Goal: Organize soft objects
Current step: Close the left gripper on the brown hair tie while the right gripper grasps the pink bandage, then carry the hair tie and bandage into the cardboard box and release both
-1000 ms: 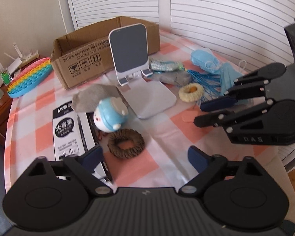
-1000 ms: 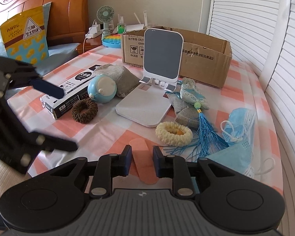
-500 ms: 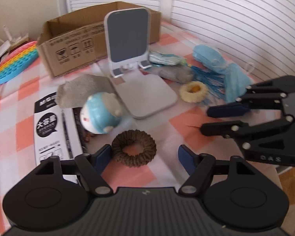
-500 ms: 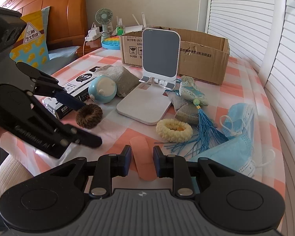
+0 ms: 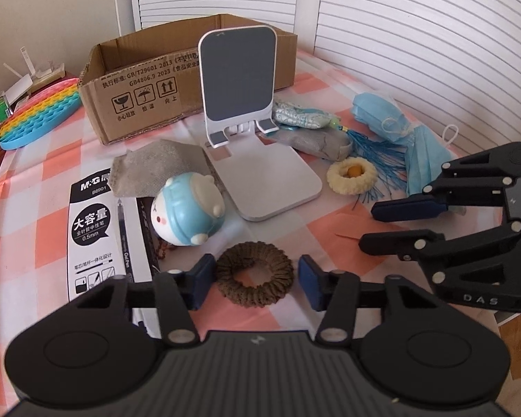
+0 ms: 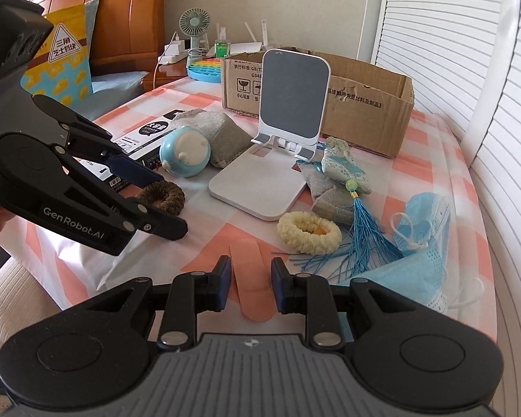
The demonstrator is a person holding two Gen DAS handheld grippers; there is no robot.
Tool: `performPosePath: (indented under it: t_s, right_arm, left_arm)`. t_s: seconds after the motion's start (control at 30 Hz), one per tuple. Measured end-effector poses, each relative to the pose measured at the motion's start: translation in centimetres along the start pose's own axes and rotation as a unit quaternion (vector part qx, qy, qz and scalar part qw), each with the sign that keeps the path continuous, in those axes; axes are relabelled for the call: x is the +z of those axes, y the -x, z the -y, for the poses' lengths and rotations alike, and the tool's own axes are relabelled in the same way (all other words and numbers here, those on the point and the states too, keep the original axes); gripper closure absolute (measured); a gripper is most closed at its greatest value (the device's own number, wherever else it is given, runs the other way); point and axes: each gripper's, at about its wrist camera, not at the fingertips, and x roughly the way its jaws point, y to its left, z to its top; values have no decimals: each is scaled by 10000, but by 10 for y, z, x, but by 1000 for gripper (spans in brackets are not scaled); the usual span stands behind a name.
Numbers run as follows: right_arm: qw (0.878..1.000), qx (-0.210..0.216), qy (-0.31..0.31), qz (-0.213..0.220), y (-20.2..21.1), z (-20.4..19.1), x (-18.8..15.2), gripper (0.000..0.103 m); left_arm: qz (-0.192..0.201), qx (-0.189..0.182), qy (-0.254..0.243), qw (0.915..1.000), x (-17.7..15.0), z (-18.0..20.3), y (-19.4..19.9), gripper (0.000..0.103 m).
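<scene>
Closing on the brown scrunchie

Narrowing around the brown scrunchie, the left gripper is drawing its jaws together; one pad looks to be touching the ring's edge while the other is standing just apart, so nothing is pinched yet. The scrunchie is lying on the checked tablecloth, just in front of the blue round toy. The right gripper is hovering with its fingers nearly pressed together, a peach adhesive strip lying flat between them on the cloth, apparently ungripped.
</scene>
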Motion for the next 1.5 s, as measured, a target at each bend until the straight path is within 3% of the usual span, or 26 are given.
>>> performPosePath:
  t_s: [0.27,0.67,0.77,0.9,1.03,1.17,1.5]
  right_arm:
    - [10000,-33,25,-14,1,-3,3,79]
    - [9998,99,-113,133,-1,-8,16,79]
    - [9998,106,-134,58,-8,-10,16,77]
    - [9999,74,-75,-34,-12,-12,13,64]
    - [9999,97,-47,-67,-14,-12,12,64]
    - [10000,42,-26,-54,-15,-15,15,80]
    - [9997,-67,35,211,3,-12,33,81]
  left_arm:
    - [19,-11,16,10000,-1,-2,3,63]
    - [71,17,-15,10000,-3,-8,11,64]
    - [71,-24,60,10000,-3,-10,9,63]
    - [107,37,59,9999,-5,-9,9,60]
    - [101,60,62,9999,-7,-9,8,59]
    - [105,7,79,9999,-6,-9,7,63]
    - [244,-60,-116,9996,8,-8,29,67]
